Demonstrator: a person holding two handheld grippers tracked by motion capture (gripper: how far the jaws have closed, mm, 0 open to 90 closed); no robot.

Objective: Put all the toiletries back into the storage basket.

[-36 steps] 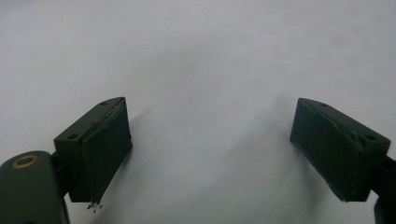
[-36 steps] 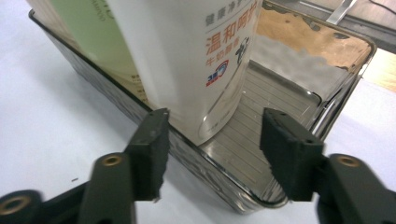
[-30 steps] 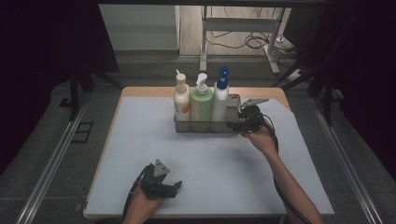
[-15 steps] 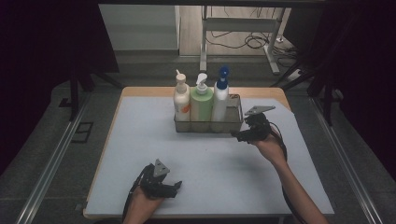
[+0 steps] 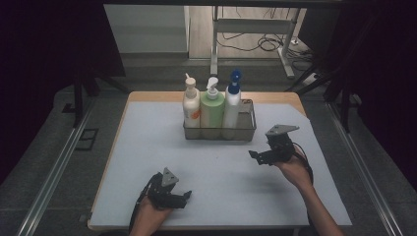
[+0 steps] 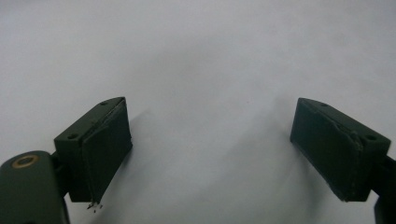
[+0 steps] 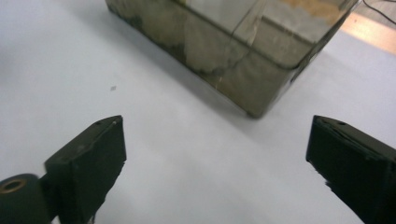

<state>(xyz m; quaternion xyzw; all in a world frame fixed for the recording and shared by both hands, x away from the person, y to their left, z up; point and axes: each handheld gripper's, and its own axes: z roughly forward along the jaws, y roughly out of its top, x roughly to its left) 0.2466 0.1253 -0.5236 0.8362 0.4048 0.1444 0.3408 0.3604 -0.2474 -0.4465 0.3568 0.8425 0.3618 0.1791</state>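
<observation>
A metal wire basket (image 5: 246,132) stands at the back middle of the table. It holds a white bottle with an orange label (image 5: 191,105), a green pump bottle (image 5: 212,109) and a white bottle with a blue spray top (image 5: 232,102). My right gripper (image 5: 254,157) hovers in front of the basket's right corner and points left. Its jaws have just been opening and stand wide, with nothing between them. In the right gripper view (image 7: 215,135) the basket's corner (image 7: 252,70) lies just ahead. My left gripper (image 5: 186,195) rests near the front edge, open and empty (image 6: 210,121).
A pale grey mat (image 5: 147,147) covers most of the wooden table (image 5: 157,95). Beyond the table's far edge are a white stand (image 5: 216,49) and cables (image 5: 268,43) on the floor. Dark space lies on both sides.
My right hand has drawn back from the basket's right side toward the front of the table, and its jaws now stand wider. The left hand has stayed put.
</observation>
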